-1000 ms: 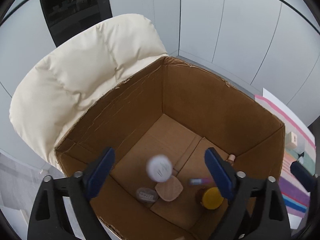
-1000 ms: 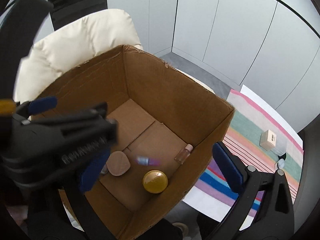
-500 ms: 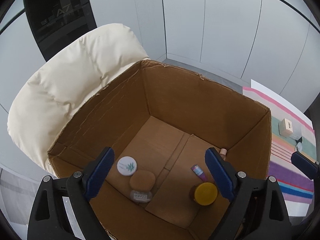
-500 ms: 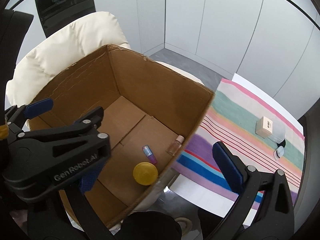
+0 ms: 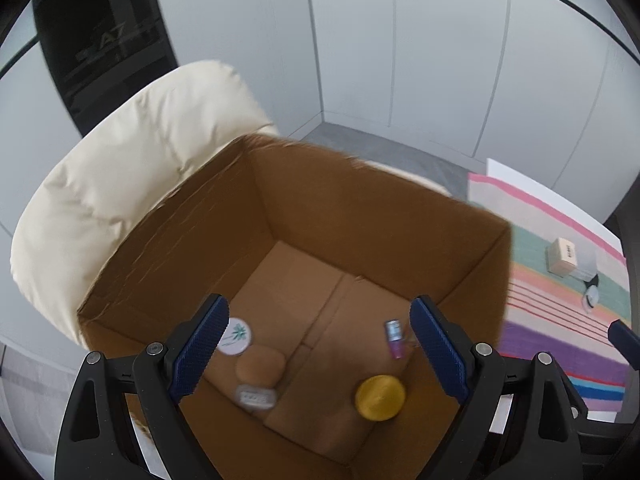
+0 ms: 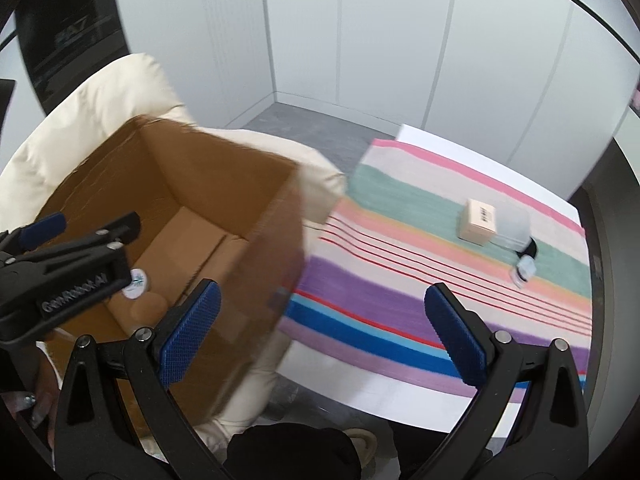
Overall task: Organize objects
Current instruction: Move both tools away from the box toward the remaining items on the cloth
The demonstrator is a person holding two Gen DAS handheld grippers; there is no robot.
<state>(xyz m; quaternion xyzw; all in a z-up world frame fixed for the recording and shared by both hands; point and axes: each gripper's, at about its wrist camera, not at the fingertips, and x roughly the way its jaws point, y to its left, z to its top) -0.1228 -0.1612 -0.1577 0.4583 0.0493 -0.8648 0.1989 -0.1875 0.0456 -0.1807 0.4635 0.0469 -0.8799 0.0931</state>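
An open cardboard box (image 5: 360,200) sits on a cream padded chair (image 5: 132,168). On its floor lie a white round tin (image 5: 236,336), a tan puff (image 5: 260,366), a small clear container (image 5: 256,396), a yellow-lidded jar (image 5: 380,396) and a small purple tube (image 5: 394,338). My left gripper (image 5: 320,348) is open and empty above the box. My right gripper (image 6: 320,340) is open and empty, between the box (image 6: 180,200) and a striped cloth (image 6: 460,272). On the cloth lie a small beige box (image 6: 478,222), a clear bag (image 6: 512,228) and a small bottle (image 6: 522,270).
White wall panels (image 6: 360,40) stand behind. The striped cloth covers a white table (image 6: 420,136) right of the chair. A dark cabinet (image 5: 100,40) stands at the far left. The person's dark clothing (image 6: 288,452) shows at the bottom of the right wrist view.
The white tin fell from my left gripper into the box and came to rest beside the puff. My right gripper has swung right, from over the box toward the striped cloth.
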